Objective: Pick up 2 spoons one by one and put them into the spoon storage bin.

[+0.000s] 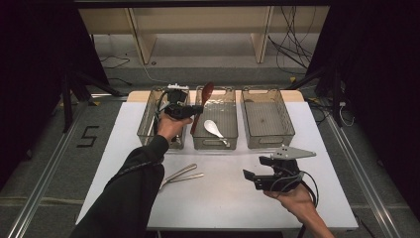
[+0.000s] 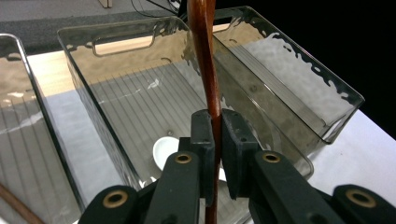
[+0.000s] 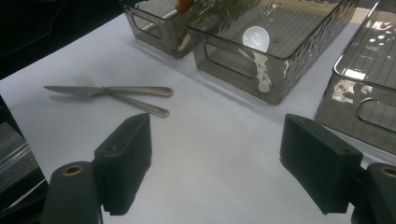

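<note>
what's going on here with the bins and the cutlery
A person is sorting utensils into three clear bins. The left gripper is shut on a brown wooden spoon, holding it over the middle bin, where a white spoon already lies. The right gripper hangs open above the white table, holding nothing. A knife and a fork lie crossed on the table, not yet binned.

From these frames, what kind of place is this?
Likely a lab or recording setup, not a kitchen: a white table stands on bare floor with loose cables behind it, three clear bins are lined up in a row, and a person works with handheld grippers, the left gripper holding a wooden spoon.
</note>
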The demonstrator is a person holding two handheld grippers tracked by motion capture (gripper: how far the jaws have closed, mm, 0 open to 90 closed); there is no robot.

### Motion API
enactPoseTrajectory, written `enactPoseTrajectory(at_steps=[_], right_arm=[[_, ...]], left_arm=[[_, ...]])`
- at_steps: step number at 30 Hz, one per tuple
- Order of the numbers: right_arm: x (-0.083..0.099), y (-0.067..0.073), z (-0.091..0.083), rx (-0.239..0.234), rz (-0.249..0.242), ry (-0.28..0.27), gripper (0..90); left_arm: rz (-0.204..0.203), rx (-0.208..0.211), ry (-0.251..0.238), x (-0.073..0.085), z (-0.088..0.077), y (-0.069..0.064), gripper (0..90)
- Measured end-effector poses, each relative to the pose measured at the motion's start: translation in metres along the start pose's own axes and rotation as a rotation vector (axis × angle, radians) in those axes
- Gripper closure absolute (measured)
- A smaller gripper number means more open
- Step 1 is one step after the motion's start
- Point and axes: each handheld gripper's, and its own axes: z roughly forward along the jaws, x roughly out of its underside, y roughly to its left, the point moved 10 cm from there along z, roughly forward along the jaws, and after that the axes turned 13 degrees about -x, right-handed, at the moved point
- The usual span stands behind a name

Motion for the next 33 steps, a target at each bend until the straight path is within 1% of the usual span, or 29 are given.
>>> enactPoseTrajectory(at_steps=[1, 6, 9, 12, 14, 16, 19, 21, 24, 27, 29, 30, 31, 33], right_arm=[[0.000, 0.000, 0.000, -0.001, -0.001, 0.000, 26.0], [0.000, 0.000, 0.000, -0.002, 0.000, -0.003, 26.0], [0.000, 0.000, -0.001, -0.002, -0.002, -0.001, 26.0], [0.000, 0.000, 0.000, -0.005, -0.001, -0.001, 26.0], [0.000, 0.001, 0.000, -0.006, -0.003, -0.001, 26.0], [0.000, 0.001, 0.000, -0.007, -0.002, -0.002, 26.0], [0.000, 0.001, 0.000, -0.007, -0.002, 0.001, 26.0], [0.000, 0.001, 0.000, -0.007, -0.001, 0.000, 26.0], [0.000, 0.001, 0.000, -0.009, -0.005, 0.002, 26.1], [0.000, 0.001, 0.001, -0.009, -0.006, 0.003, 26.2], [0.000, 0.001, 0.001, -0.010, -0.006, 0.003, 26.2], [0.000, 0.001, 0.000, -0.010, -0.006, 0.003, 26.2], [0.000, 0.001, 0.000, -0.009, -0.005, 0.003, 26.2], [0.000, 0.001, 0.000, -0.009, -0.006, 0.003, 26.1]], left_arm=[[0.004, -0.001, 0.002, -0.001, 0.000, 0.000, 82.9], [-0.004, -0.011, 0.000, -0.004, 0.006, -0.001, 82.9], [0.008, -0.017, 0.006, -0.003, 0.010, 0.000, 82.8], [0.001, -0.023, 0.010, -0.003, 0.013, 0.001, 82.8], [0.000, -0.020, 0.008, -0.002, 0.014, 0.001, 82.6], [0.006, -0.028, 0.016, 0.000, 0.017, 0.002, 82.6], [0.002, -0.031, 0.016, 0.000, 0.019, 0.003, 82.6], [0.010, -0.036, 0.020, 0.001, 0.020, 0.004, 82.5], [0.000, -0.041, 0.017, 0.001, 0.022, 0.005, 82.4], [0.007, -0.050, 0.021, 0.002, 0.024, 0.006, 81.7], [-0.006, -0.047, 0.013, 0.002, 0.025, 0.005, 79.4], [-0.020, -0.045, 0.012, 0.001, 0.026, 0.005, 74.5], [-0.023, -0.039, 0.018, 0.002, 0.025, 0.004, 71.7], [-0.014, -0.038, 0.024, 0.002, 0.024, 0.003, 71.7]])
